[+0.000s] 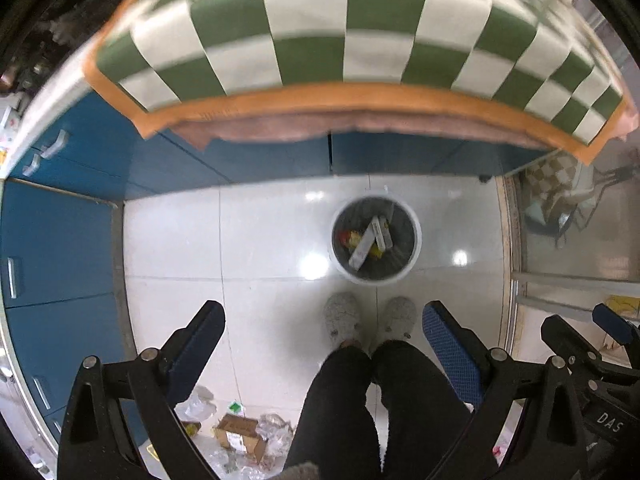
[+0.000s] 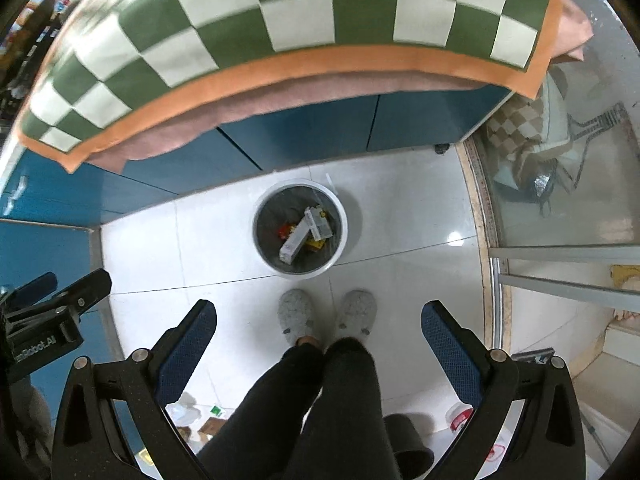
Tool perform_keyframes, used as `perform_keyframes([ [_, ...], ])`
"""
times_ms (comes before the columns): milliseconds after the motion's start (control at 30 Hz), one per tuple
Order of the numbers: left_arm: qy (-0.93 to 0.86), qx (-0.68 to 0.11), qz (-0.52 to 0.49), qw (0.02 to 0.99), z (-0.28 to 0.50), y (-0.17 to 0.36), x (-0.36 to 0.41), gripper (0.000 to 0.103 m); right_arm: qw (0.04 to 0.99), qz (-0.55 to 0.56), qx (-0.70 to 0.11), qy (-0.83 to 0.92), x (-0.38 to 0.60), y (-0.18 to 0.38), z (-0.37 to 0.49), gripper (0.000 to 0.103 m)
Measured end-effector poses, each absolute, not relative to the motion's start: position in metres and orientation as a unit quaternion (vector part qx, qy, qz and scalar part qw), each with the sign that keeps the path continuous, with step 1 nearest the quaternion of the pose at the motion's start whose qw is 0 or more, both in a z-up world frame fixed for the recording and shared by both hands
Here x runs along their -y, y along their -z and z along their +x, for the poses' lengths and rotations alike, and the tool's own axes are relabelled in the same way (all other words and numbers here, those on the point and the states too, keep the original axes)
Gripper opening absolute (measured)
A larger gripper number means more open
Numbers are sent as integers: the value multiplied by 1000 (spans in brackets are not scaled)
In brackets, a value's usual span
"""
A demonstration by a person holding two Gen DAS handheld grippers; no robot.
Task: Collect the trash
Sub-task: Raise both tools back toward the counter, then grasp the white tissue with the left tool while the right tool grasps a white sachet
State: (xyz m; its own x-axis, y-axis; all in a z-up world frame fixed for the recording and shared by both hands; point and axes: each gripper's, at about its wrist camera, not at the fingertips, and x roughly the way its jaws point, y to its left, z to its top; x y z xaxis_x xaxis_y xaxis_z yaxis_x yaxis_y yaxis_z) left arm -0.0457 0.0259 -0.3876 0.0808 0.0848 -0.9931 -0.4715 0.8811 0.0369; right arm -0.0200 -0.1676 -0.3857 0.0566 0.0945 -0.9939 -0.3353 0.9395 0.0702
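A round white trash bin (image 1: 415, 240) with a dark liner stands on the tiled floor and holds boxes and wrappers (image 1: 370, 240); it also shows in the right wrist view (image 2: 344, 232). Loose trash lies on the floor behind the person's legs: a cardboard box (image 1: 240, 434) and clear plastic wrappers (image 1: 276, 432), partly seen in the right wrist view (image 2: 208, 426). My left gripper (image 1: 324, 344) is open and empty, high above the floor. My right gripper (image 2: 319, 340) is open and empty too. Each gripper shows at the edge of the other's view.
A table with a green-and-white checked cloth (image 1: 344, 32) with an orange border stands above the bin. Blue cabinets (image 1: 56, 240) run along the left. The person's legs and grey slippers (image 1: 344, 320) are just before the bin. A glass door (image 2: 560, 200) is on the right.
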Motion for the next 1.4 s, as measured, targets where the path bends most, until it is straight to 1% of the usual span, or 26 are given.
perform_keyframes([
  [100,-211,-621,-139,742,-36,353,-31,101,729,-75,-660,-166,166,348,-14,103],
  [233,-249,-576,-113,771,-4,311,-44,101,749,-48,-636,-180,161,307,13,103],
  [433,-292,-542,-92,783,64,277,-67,101,781,-3,-600,-174,163,262,97,103],
  [533,-324,-537,-74,775,105,273,-81,101,792,13,-588,-165,163,258,158,103],
  [633,-341,-542,-81,764,145,273,-88,101,787,39,-593,-163,161,264,226,103],
  [767,-351,-567,-86,740,207,292,-97,101,779,47,-603,-167,146,287,313,102],
  [833,-349,-578,-93,731,229,299,-99,101,773,39,-611,-164,132,306,352,99],
  [900,-348,-585,-101,726,249,305,-100,101,763,27,-624,-165,113,328,386,92],
  [967,-340,-592,-110,722,267,311,-99,101,753,17,-635,-175,98,346,403,87],
  [1000,-336,-596,-114,721,276,314,-98,101,760,2,-626,-176,91,348,406,83],
  [1033,-330,-600,-115,720,285,318,-96,101,770,-22,-609,-188,79,346,408,76],
  [1067,-322,-604,-117,720,292,322,-93,101,770,-47,-605,-196,69,347,408,62],
  [1100,-310,-610,-118,720,301,326,-90,100,779,-89,-589,-195,57,347,407,37],
  [1133,-303,-613,-119,720,308,329,-87,100,785,-109,-578,-195,53,346,406,25],
  [1167,-290,-617,-124,721,316,334,-83,100,786,-120,-572,-202,51,347,407,9],
  [1267,-262,-626,-125,724,334,344,-72,100,786,-110,-572,-206,65,344,416,9],
  [1367,-243,-632,-129,725,348,355,-65,93,789,-94,-575,-196,94,340,428,9],
  [1400,-235,-633,-134,725,352,359,-63,87,790,-89,-576,-191,107,340,432,9],
])
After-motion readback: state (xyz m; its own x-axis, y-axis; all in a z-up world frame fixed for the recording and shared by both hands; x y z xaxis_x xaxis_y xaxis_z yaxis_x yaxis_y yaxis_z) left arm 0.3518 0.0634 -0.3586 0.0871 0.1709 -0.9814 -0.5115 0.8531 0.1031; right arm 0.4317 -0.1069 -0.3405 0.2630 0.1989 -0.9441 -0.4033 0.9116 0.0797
